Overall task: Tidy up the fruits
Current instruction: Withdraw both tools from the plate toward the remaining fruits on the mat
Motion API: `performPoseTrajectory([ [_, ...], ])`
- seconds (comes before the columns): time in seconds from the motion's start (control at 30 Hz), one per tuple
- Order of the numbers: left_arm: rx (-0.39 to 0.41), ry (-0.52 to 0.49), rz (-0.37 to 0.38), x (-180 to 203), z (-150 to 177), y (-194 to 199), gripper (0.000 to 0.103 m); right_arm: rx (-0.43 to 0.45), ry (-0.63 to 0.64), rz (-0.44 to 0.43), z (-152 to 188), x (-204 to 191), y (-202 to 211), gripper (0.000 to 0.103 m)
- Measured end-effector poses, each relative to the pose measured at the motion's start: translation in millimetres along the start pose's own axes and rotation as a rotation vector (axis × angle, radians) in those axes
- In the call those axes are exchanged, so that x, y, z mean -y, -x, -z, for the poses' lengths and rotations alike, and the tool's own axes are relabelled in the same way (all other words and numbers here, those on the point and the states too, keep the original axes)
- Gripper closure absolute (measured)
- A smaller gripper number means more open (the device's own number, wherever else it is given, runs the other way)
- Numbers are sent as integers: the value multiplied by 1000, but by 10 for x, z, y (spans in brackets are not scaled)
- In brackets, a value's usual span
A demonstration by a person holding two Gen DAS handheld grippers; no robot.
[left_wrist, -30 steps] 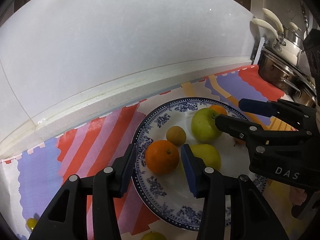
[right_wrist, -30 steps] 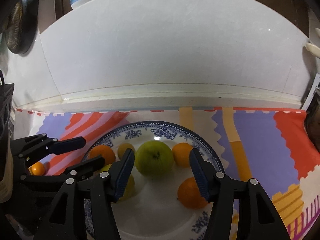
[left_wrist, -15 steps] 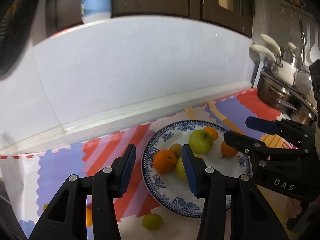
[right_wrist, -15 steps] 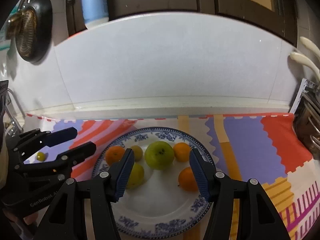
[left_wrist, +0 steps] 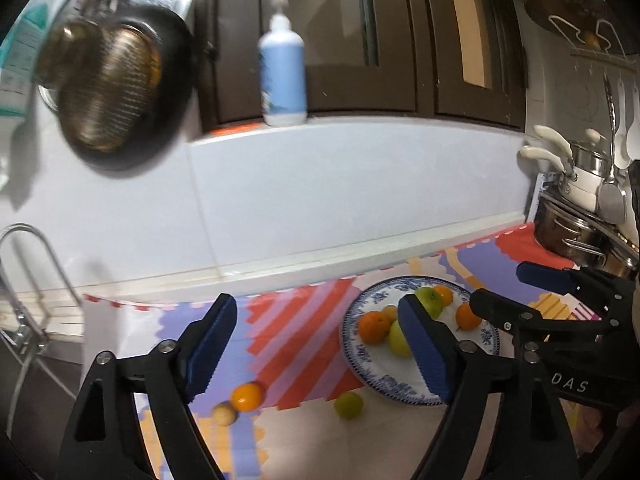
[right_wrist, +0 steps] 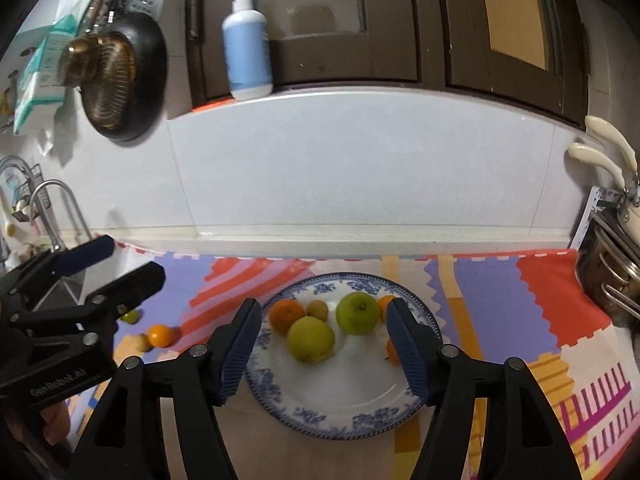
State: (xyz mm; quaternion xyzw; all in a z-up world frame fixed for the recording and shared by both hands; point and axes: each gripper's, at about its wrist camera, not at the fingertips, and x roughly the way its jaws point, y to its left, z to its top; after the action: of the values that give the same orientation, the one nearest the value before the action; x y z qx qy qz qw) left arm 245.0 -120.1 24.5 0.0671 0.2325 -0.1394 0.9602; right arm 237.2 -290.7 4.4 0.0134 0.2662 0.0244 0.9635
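The desk (right_wrist: pixel 500 292) is covered by a striped mat in red, purple and orange, and a blue-patterned plate (right_wrist: pixel 344 416) sits on it near the middle. On the plate lie 6 fruits: a green apple (right_wrist: pixel 357 313), a yellow-green apple (right_wrist: pixel 310 339), a larger orange (right_wrist: pixel 286 314), a small tan fruit (right_wrist: pixel 317 309) and 2 small oranges partly hidden behind the right claw's finger.

Both claws hang above the desk, open and holding nothing. The right claw (right_wrist: pixel 322 350) looks straight over the plate, its jaws standing to either side of the fruit pile. The left claw (left_wrist: pixel 316 350) points at bare mat to the left of the plate (left_wrist: pixel 400 384).

3 fruits lie off the plate on the mat: a small green fruit (left_wrist: pixel 349 405) just beside the plate's near-left rim, then a loose orange (left_wrist: pixel 248 397) and a tan fruit (left_wrist: pixel 225 414) touching it, further left. All 3 lie low between the left claw's jaws, so the left hand is nearer; being round, they have no long axis to align with.
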Motion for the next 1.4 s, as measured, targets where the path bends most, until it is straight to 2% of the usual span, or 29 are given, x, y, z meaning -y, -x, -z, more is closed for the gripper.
performPoseTrajectory([
  [0.17, 15, -15, -70, -121, 156, 283, 11, 22, 23, -19, 70, -173, 167, 29],
  [0.4, 3, 40, -112, -332, 349, 576, 6, 47, 36, -15, 204, -414, 345, 16],
  [0.73, 7, 56, -158, -598, 531, 833, 3, 64, 50, -8, 354, -758, 486, 16],
  [1.07, -4, 16, -159, -853, 668, 814, 3, 49, 39, 11, 456, -1022, 387, 15],
  [1.4, -52, -46, -117, -980, 787, 490, 4, -10, 26, 30, 546, -1153, 99, 16],
])
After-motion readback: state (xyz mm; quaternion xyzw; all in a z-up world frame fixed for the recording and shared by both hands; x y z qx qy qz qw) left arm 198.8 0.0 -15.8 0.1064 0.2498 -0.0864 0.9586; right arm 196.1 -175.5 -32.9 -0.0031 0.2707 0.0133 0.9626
